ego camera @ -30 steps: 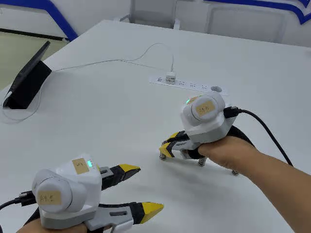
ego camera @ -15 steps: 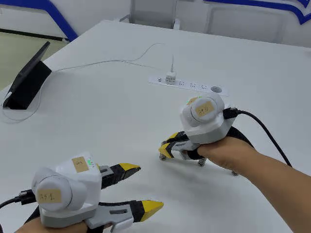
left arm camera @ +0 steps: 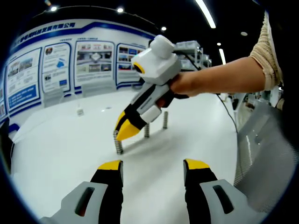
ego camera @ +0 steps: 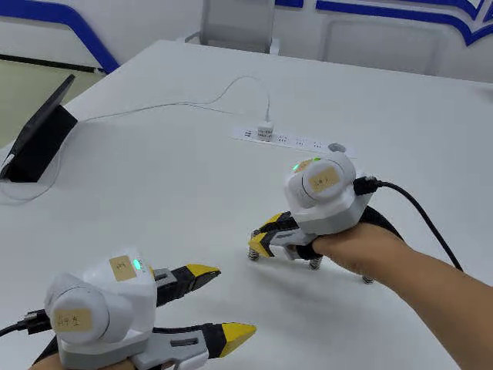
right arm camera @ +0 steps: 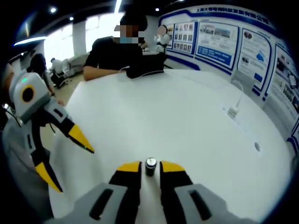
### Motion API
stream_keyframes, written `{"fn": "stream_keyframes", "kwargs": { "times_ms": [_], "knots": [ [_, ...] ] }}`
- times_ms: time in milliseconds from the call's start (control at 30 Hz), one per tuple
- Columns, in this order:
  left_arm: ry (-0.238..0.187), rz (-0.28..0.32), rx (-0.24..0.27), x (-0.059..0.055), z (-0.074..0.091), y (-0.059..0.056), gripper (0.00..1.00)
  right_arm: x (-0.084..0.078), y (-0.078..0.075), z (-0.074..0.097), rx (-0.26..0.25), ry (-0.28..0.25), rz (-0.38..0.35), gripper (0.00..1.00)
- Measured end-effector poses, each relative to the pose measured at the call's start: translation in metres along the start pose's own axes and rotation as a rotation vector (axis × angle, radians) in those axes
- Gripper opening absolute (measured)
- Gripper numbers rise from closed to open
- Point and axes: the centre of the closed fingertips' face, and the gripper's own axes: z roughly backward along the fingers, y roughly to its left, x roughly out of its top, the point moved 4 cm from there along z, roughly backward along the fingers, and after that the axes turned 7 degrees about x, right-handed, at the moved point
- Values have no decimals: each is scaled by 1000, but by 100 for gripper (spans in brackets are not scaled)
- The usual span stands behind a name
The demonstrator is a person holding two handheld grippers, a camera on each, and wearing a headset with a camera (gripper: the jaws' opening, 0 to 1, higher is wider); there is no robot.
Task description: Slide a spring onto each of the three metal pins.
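Down in the head view, the right hand (ego camera: 358, 245) covers all but the feet of the middle pin (ego camera: 314, 263) and the end pin (ego camera: 368, 278), and any coils there are too small to make out. The left gripper (ego camera: 229, 302) runs off the bottom edge. Over in the right gripper view, the right gripper (right arm camera: 150, 166) brackets a pin top (right arm camera: 150, 163). Its shaft is hidden and contact is unclear.

The left gripper (ego camera: 219, 303) is held low at the near left, its jaws spread wide and pointing right; the right gripper (ego camera: 258, 243) is farther off to the right, tilted down with its tips pointing left, jaws drawn close on either side of a pin (right arm camera: 150, 165); the right hand (ego camera: 350, 245) wraps its grip; the bare forearm (ego camera: 424, 289) runs in from the near right.
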Motion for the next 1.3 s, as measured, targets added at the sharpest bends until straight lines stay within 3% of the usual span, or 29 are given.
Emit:
{"fn": "stream_keyframes", "kwargs": {
  "times_ms": [267, 800, 1100, 1300],
  "knots": [
    [-9, -4, 5, 1, 2, 0, 53, 5, 5, 18, -19, -39, 12, 17],
    [-16, -6, 17, 3, 2, 4, 56, 10, 13, 73, -92, -138, 30, 17],
    [8, 13, 11, 1, 4, 4, 60, 3, 13, 101, -144, -167, 31, 17],
    [3, 9, 17, 2, 5, 5, 61, -11, 10, 121, -186, -174, 8, 18]
  ]
}}
